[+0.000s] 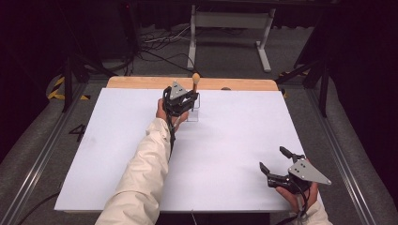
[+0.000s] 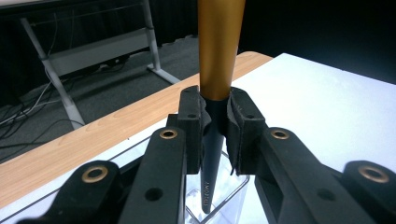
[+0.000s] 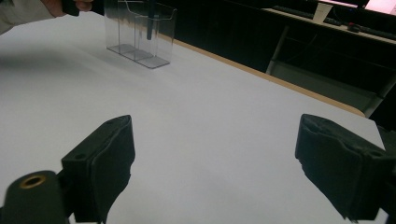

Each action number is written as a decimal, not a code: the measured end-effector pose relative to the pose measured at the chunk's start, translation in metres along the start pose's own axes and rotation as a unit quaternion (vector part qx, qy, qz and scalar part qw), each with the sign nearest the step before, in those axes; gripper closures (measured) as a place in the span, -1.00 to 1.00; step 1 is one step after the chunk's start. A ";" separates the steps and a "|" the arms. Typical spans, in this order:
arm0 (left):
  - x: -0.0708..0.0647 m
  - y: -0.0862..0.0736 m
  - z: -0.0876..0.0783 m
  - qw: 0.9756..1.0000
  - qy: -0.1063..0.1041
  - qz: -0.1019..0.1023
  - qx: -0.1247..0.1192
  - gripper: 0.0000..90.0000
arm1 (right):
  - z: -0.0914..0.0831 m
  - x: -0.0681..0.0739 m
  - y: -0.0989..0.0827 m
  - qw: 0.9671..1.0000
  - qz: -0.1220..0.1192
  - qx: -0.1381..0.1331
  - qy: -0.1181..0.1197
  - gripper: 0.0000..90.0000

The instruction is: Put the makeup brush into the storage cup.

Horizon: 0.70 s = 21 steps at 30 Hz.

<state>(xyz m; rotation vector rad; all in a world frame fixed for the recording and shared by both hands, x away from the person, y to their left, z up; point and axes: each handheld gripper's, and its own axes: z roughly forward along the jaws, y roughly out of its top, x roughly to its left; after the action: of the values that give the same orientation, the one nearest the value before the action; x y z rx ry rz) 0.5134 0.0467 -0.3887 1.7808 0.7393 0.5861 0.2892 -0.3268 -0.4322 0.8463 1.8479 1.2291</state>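
High view looks down on the table [image 1: 117,140] from the near side. Gripper views ride close; all share the holder [image 3: 140,32].

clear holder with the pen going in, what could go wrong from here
1. The clear holder looks light and nothing steadies it, since the right gripper sits open far off; a sideways nudge might tip it.
2. The left gripper clamps the pen on its tapered part, so it may slip or tilt.
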 end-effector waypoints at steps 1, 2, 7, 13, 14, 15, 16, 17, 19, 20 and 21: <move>0.000 0.000 0.000 1.000 0.001 0.001 0.000 0.72 | 0.000 0.000 0.000 1.000 0.001 0.000 0.001 -0.72; 0.001 0.000 -0.001 1.000 0.002 0.001 -0.002 0.72 | 0.000 0.000 0.000 1.000 0.001 0.000 0.001 -0.72; 0.001 0.001 -0.002 1.000 0.001 -0.001 -0.006 0.71 | 0.000 0.000 0.000 1.000 0.001 0.001 0.002 -0.72; -0.001 0.004 -0.006 1.000 0.002 0.005 -0.007 0.50 | 0.000 0.000 -0.001 1.000 0.001 0.001 0.003 -0.72; -0.001 0.005 -0.008 1.000 -0.002 0.006 -0.010 0.48 | 0.000 0.000 -0.001 1.000 0.001 0.001 0.003 -0.72; -0.001 0.005 -0.008 1.000 -0.002 0.006 -0.010 0.46 | 0.000 0.000 -0.001 1.000 0.001 0.001 0.003 -0.72; -0.001 0.006 -0.009 1.000 0.001 0.011 -0.010 0.39 | 0.000 0.000 -0.001 1.000 0.001 0.001 0.003 -0.72; -0.002 0.008 -0.012 1.000 0.000 0.014 -0.011 0.38 | 0.000 0.000 -0.001 1.000 0.000 0.001 0.002 -0.72; -0.003 0.009 -0.014 1.000 -0.001 0.018 -0.012 0.27 | 0.001 0.000 -0.001 1.000 0.001 0.003 0.004 -0.72; -0.003 0.010 -0.015 1.000 -0.001 0.019 -0.012 0.23 | 0.001 0.000 -0.001 1.000 -0.001 0.003 0.004 -0.72; -0.003 0.011 -0.016 1.000 -0.001 0.023 -0.014 0.22 | 0.001 0.001 -0.001 1.000 -0.001 0.004 0.004 -0.72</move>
<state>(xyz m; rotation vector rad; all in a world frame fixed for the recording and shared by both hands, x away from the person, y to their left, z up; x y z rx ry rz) 0.5016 0.0523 -0.3737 1.7760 0.6868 0.6231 0.2895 -0.3261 -0.4331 0.8447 1.8607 1.2271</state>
